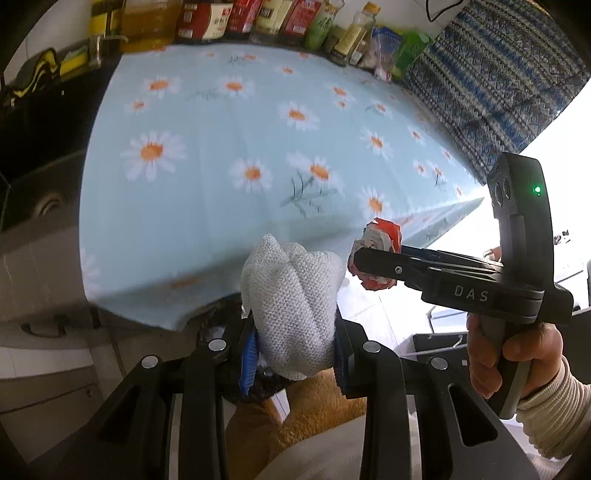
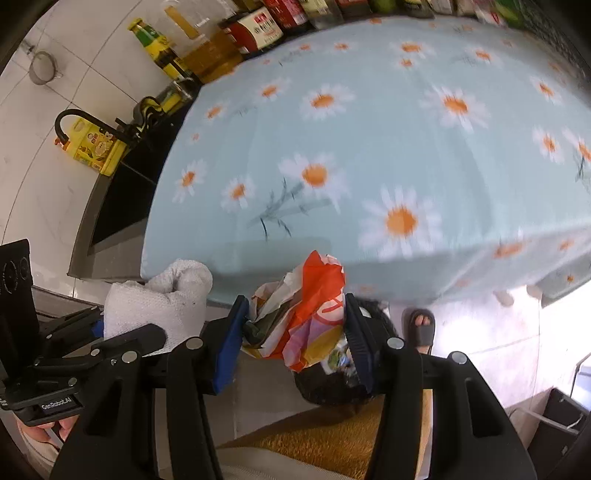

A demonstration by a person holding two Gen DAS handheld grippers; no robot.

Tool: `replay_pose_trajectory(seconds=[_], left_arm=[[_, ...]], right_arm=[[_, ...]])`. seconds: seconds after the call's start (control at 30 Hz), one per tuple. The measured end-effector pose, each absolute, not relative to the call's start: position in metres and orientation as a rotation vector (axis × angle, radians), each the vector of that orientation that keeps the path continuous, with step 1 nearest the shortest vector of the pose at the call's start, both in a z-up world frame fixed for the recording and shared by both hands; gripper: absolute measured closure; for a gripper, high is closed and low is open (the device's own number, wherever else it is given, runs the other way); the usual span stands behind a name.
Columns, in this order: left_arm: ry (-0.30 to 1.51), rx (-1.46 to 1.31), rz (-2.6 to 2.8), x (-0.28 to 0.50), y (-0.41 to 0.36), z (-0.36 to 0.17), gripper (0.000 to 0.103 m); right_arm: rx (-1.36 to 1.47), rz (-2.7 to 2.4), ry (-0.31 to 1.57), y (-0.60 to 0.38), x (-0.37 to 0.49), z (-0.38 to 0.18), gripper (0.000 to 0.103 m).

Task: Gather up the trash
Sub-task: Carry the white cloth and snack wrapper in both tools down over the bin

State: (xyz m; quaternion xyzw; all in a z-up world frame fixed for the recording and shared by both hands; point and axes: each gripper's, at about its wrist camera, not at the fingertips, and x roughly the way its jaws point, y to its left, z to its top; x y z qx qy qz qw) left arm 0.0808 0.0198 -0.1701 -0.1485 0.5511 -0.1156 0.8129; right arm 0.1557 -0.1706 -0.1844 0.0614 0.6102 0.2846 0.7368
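Trash is already off the table [image 1: 207,192]: the daisy cloth shows bare in both views, with only bottles [image 1: 236,18] lined along its far edge, so the clearing looks done as far as the pictures reach.

What remains, I judge, is the drop. A dark bin [image 2: 332,384] with a black liner seems to sit below the table's near edge, partly hidden behind the right gripper [image 2: 297,321]; its mouth is not clearly visible, so I cannot tell what it already holds.

Both pieces hang past the table's near edge, above the floor. The larger is a white paper wad [image 1: 291,306], clamped in the left gripper [image 1: 293,354] with the jaws closed tight on it. The smaller is a crumpled orange wrapper [image 2: 306,314], pinched by the right gripper, jaws about half apart with the pads pressing its sides. The two grippers sit just beside each other, both tilted steeply down.

Neither piece is released yet, so the task stands near its end but unfinished.
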Motion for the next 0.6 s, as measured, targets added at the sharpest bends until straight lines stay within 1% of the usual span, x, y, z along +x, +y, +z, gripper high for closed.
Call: replay_pose_trajectory(seconds=[0.23,0.6], left_arm=[[1.261,-0.312,-0.264,0.068,0.012,-0.203,0.072],[1.426,-0.326,-0.241,0.052,0.015,-0.272,0.072]], right_arm=[[0.143,0.598,1.437,-0.181,0.134,-0.223,0.051],[0.168,0.543,1.574,-0.189,0.123,-0.285,0.051]])
